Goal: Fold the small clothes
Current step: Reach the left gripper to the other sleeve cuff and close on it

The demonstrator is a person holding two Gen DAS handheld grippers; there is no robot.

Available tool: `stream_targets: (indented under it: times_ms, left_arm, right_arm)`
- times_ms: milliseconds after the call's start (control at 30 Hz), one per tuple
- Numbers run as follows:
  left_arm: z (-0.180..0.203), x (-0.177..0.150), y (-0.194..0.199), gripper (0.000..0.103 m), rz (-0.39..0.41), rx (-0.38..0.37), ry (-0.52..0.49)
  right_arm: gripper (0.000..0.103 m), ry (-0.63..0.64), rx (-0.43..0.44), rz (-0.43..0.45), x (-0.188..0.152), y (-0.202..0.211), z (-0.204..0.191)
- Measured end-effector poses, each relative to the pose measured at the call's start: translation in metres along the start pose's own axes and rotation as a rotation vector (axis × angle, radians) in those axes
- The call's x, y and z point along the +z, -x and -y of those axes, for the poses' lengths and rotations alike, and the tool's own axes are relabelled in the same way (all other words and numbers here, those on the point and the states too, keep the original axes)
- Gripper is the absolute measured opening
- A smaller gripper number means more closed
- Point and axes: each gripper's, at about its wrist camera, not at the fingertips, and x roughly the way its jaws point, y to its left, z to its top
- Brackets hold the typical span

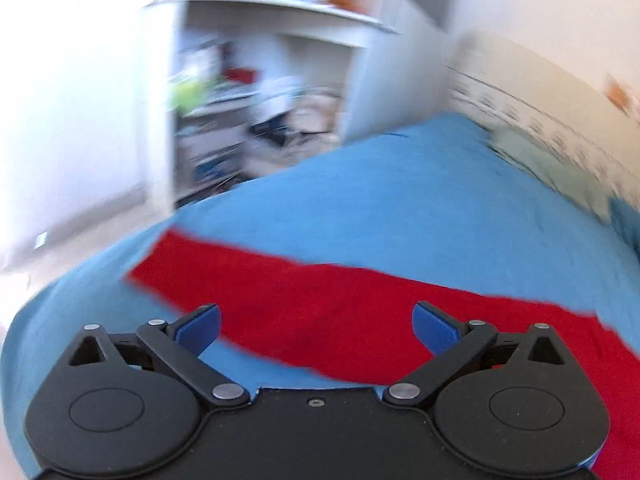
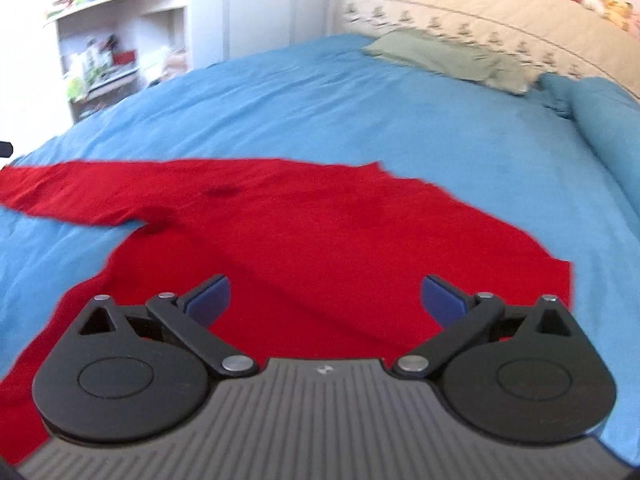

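A red long-sleeved top [image 2: 304, 232] lies spread flat on the blue bed sheet [image 2: 320, 100]. One sleeve [image 2: 72, 196] stretches out to the left. In the left wrist view the sleeve [image 1: 320, 308] runs as a red band across the sheet [image 1: 380, 200]. My left gripper [image 1: 316, 332] is open and empty, above the sleeve. My right gripper [image 2: 326, 300] is open and empty, above the body of the top. The blue pads [image 1: 200, 330] hold nothing.
A green pillow [image 2: 448, 58] and a blue pillow [image 2: 600, 120] lie at the head of the bed by the beige headboard [image 2: 480, 12]. A white shelf unit [image 1: 248, 92] full of small items stands beyond the bed's far edge. The left wrist view is motion-blurred.
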Motion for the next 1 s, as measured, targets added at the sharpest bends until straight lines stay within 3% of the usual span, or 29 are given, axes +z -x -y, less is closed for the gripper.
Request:
stream_targets:
  times_ms: [100,200,367,433,533,600,633,667,700,867,1000]
  left_arm:
    - [-0.049,-0.004,-0.008,0.103,0.000,-0.033,0.157]
    - [-0.074,-0.003,-0.023,0.099,0.001,-0.038,0.250]
    - [-0.079,0.005,-0.040,0.094,0.047,-0.046,0.245]
    - [-0.079,0.008,-0.044,0.087,0.050,-0.044,0.238]
    - [-0.080,0.012,-0.059,0.065,0.038,-0.015,0.218]
    - [-0.080,0.013,-0.068,0.037,0.032,0.019,0.198]
    - [-0.079,0.012,-0.069,0.031,0.024,0.040,0.188]
    - [-0.079,0.013,-0.070,0.014,0.017,0.063,0.178]
    - [-0.079,0.014,-0.070,0.005,0.010,0.085,0.170]
    - [-0.069,0.017,-0.067,0.004,0.021,0.093,0.128]
    - [-0.029,0.025,-0.056,0.004,0.070,0.066,0.010]
  right_arm:
    - [0.103,-0.016,0.044,-0.018,0.001,-0.003,-0.026]
    - [0.103,-0.007,0.055,-0.024,0.001,-0.007,-0.050]
    - [0.103,-0.004,0.040,-0.038,-0.003,-0.017,-0.072]
    - [0.103,-0.020,0.049,-0.034,-0.003,-0.022,-0.072]
    - [0.103,-0.025,0.047,-0.025,-0.001,-0.026,-0.073]
    - [0.103,-0.021,0.041,-0.018,0.000,-0.029,-0.073]
    - [0.103,-0.021,0.040,-0.016,0.001,-0.029,-0.072]
    - [0.103,-0.024,0.040,-0.015,0.002,-0.030,-0.072]
    - [0.103,-0.028,0.041,-0.015,0.002,-0.032,-0.071]
    - [0.103,-0.074,0.041,-0.015,0.000,-0.034,-0.064]
    - [0.103,-0.134,0.026,-0.004,-0.002,-0.029,-0.048]
